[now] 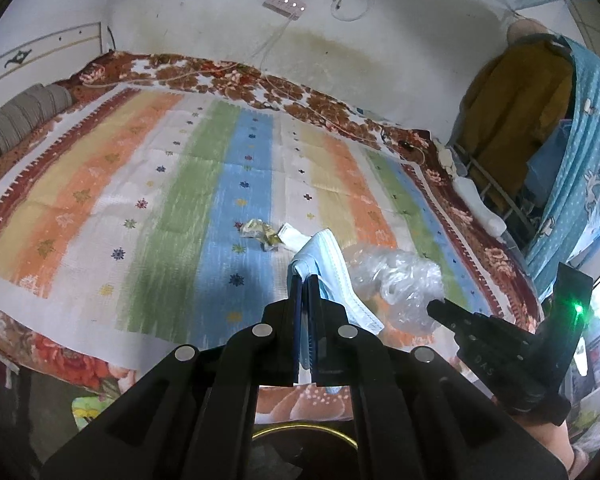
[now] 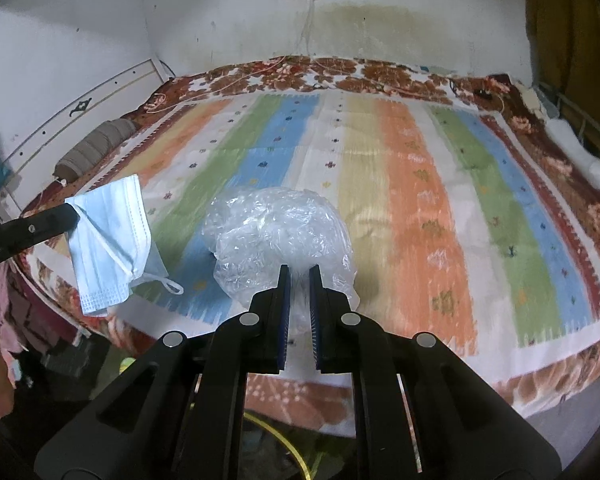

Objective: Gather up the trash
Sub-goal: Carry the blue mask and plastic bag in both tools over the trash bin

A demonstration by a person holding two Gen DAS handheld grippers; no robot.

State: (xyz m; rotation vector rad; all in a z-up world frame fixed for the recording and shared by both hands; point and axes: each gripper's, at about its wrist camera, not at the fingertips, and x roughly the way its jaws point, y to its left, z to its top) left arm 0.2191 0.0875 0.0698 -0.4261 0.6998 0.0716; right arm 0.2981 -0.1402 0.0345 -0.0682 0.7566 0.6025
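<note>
My left gripper point(image 1: 305, 278) is shut on a light blue face mask point(image 1: 332, 268), which hangs off its tips above the near edge of the striped bed cover point(image 1: 140, 200). In the right wrist view the same mask point(image 2: 112, 248) dangles from the left gripper point(image 2: 74, 216) at the left. My right gripper point(image 2: 299, 270) is shut on a crumpled clear plastic bag point(image 2: 276, 236), held above the bed; that bag point(image 1: 396, 280) and the right gripper point(image 1: 434, 306) show at the right in the left wrist view. A crumpled yellowish wrapper point(image 1: 258, 232) and a white scrap point(image 1: 290, 234) lie on the blue stripe.
A round bin with a yellow rim point(image 1: 300, 434) stands below the bed's near edge, also glimpsed as a yellow rim point(image 2: 276, 428) under the right gripper. A grey bolster point(image 1: 24, 116) lies at the bed's left. Hanging clothes and a metal rack point(image 1: 532, 128) stand at the right.
</note>
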